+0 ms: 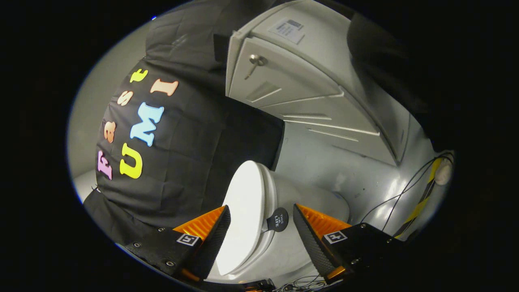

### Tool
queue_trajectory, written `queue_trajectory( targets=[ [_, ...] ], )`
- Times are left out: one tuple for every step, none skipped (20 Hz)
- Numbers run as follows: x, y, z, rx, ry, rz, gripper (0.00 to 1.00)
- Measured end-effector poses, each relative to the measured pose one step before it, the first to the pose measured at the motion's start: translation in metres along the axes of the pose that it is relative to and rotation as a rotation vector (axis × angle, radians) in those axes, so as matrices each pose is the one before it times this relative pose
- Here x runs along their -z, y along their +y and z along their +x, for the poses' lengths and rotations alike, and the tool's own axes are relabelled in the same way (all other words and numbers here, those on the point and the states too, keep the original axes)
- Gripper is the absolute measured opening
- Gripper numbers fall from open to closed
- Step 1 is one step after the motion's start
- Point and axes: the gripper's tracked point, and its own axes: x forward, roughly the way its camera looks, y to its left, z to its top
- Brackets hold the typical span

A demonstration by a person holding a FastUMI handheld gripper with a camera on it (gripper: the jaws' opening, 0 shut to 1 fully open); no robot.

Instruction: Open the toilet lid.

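The view is rolled to one side. A white toilet (308,211) stands just ahead of my fingers, with its white lid (243,211) lying down on the seat. A small round dark tab (278,219) sticks out from the lid's rim, in the gap between the fingertips. My gripper (261,215) is open, its two fingers wide apart on either side of the lid and tab, touching nothing. The lower end of the lid runs behind one finger.
A grey metal cabinet (292,89) with a key in its door lock stands beyond the toilet. Black cloth (190,162) hangs behind the toilet. Thin cables (401,194) and a yellow-black striped strip (421,200) lie on the grey floor beside the toilet.
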Motion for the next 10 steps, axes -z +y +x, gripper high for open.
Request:
queue_trajectory(
  targets=[
    [0.00592, -0.0016, 0.00521, 0.00263, 0.02029, 0.01054, 0.95],
    [0.0044, -0.00239, 0.00318, 0.0042, 0.01357, 0.00687, 0.95],
    [0.0026, -0.00081, 0.00347, 0.00076, 0.013, 0.01025, 0.94],
    [0.00266, -0.00158, 0.00182, 0.00588, 0.00749, 0.01394, 0.94],
    [0.00057, -0.00327, 0.00374, 0.0116, 0.00537, 0.02151, 0.93],
    [0.00063, -0.00218, 0.00193, 0.00271, 0.00258, 0.02462, 0.86],
    [-0.00151, -0.00147, 0.00317, 0.00401, -0.00431, 0.01851, 0.8],
    [-0.00133, -0.00347, 0.00316, 0.00719, -0.00281, 0.01321, 0.78],
    [-0.00108, -0.00279, 0.00344, 0.00443, 0.00304, 0.00918, 0.73],
    [0.00108, -0.00249, 0.0017, 0.01073, 0.00777, 0.00527, 0.69]
  ],
)
